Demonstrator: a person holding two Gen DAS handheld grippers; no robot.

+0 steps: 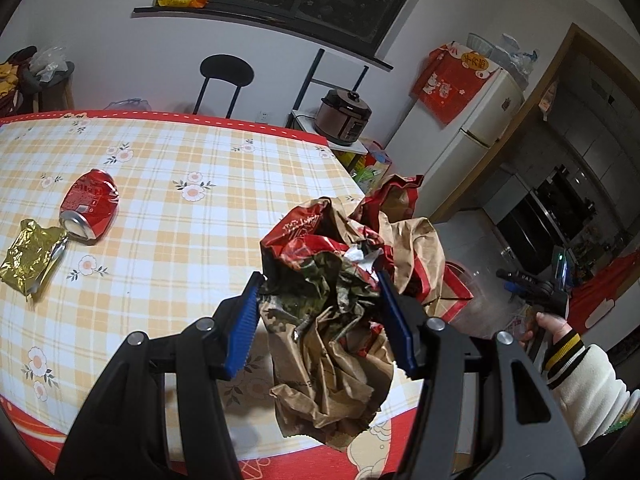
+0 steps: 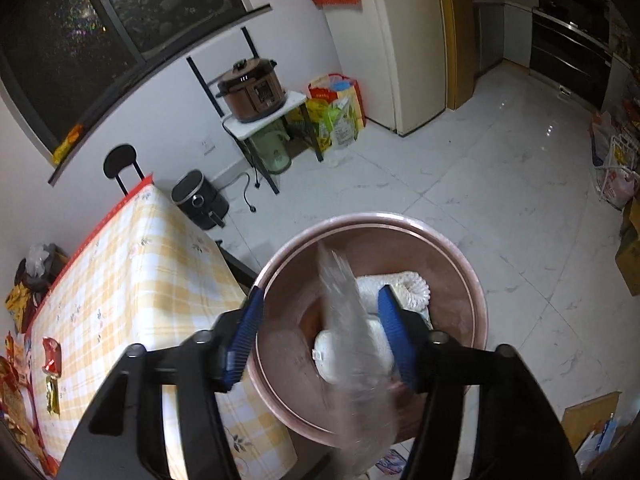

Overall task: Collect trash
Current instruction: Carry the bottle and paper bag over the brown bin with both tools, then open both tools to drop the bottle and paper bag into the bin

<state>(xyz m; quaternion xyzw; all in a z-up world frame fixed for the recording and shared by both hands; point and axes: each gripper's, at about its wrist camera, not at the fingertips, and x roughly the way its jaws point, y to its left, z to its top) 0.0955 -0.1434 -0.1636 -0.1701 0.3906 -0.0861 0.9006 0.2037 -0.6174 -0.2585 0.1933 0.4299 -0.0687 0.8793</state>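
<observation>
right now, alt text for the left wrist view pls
The left gripper clamps a crumpled brown-and-red paper bag over a yellow plaid tablecloth. A crushed red soda can and gold foil wrapper lie at left.

Crumpled paper bag (image 1: 332, 320), centre of left wrist view, is looking matt, brown and red, heavily creased. Left gripper (image 1: 320, 292) is showing ribbed blue plastic pads (image 1: 242, 320) on matt black plastic arms. Worktop (image 1: 180, 184) is wearing a smooth checked covering, slightly shiny. At left, dented can (image 1: 90, 208) is reading as glossy red metal, and foil wrapper (image 1: 30, 256) is glinting gold and wrinkled. In right wrist view, basin (image 2: 468, 280) is looking like smooth pinkish plastic; clear bottle (image 2: 352, 340) is blurring as transparent plastic; floor (image 2: 460, 184) tiles are gleaming, marble-like.
</observation>
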